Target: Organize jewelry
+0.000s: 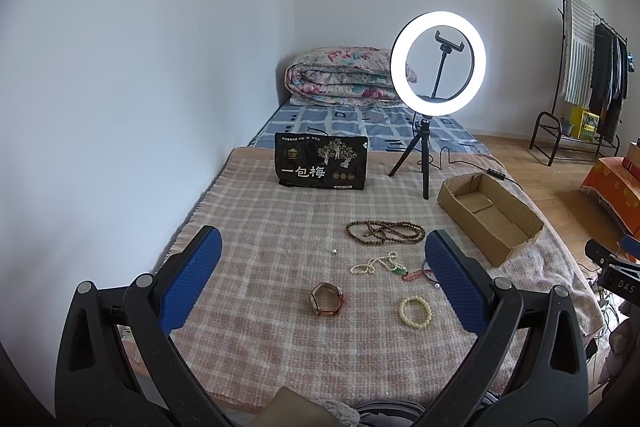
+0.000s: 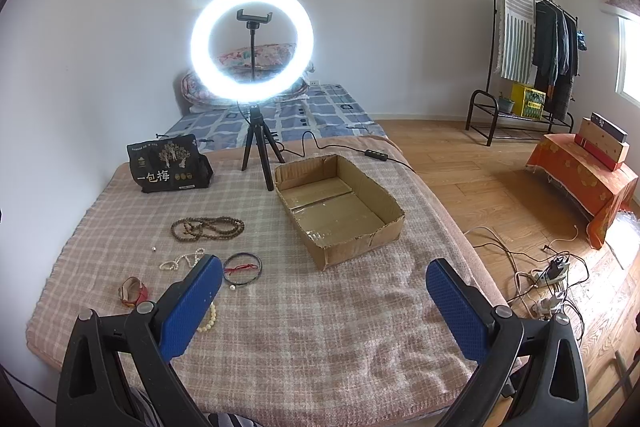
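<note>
L gripper (image 1: 322,267) & R gripper (image 2: 324,287) both wide, empty, level above blanket (image 2: 320,327), jewelry ahead.

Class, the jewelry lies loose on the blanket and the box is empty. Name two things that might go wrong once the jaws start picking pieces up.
1. The tiny loose bead may slip between wide jaws or get lost in the fuzzy blanket.
2. The pearl strand lies against the red-corded bangle; lifting one might drag the other before it reaches the cardboard box.
</note>
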`<state>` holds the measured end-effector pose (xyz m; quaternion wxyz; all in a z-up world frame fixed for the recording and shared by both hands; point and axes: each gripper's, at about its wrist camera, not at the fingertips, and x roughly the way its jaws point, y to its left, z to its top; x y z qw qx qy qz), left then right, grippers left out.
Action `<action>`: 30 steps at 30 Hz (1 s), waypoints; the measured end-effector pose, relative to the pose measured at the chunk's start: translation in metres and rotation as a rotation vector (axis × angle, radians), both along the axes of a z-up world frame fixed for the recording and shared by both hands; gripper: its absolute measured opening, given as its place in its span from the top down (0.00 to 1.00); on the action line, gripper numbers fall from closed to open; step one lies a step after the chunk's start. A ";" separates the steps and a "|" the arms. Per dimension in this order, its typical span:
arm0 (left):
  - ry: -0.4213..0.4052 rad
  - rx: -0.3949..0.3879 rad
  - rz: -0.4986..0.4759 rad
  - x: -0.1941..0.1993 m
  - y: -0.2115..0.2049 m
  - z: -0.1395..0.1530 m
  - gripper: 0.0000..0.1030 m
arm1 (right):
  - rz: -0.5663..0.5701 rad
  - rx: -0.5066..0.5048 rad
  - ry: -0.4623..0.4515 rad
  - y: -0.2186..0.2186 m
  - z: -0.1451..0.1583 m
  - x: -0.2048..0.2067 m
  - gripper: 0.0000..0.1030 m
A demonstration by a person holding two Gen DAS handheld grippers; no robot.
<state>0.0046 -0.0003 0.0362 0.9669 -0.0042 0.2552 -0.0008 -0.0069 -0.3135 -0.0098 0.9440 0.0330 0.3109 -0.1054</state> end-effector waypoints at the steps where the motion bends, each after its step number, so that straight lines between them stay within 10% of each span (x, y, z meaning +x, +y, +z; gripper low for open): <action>1: 0.000 0.000 0.000 0.000 0.000 0.001 0.00 | 0.000 0.001 0.000 0.000 0.000 0.000 0.00; 30: 0.022 0.007 0.023 0.004 0.001 -0.005 0.00 | 0.019 -0.001 0.024 0.002 -0.012 0.005 0.00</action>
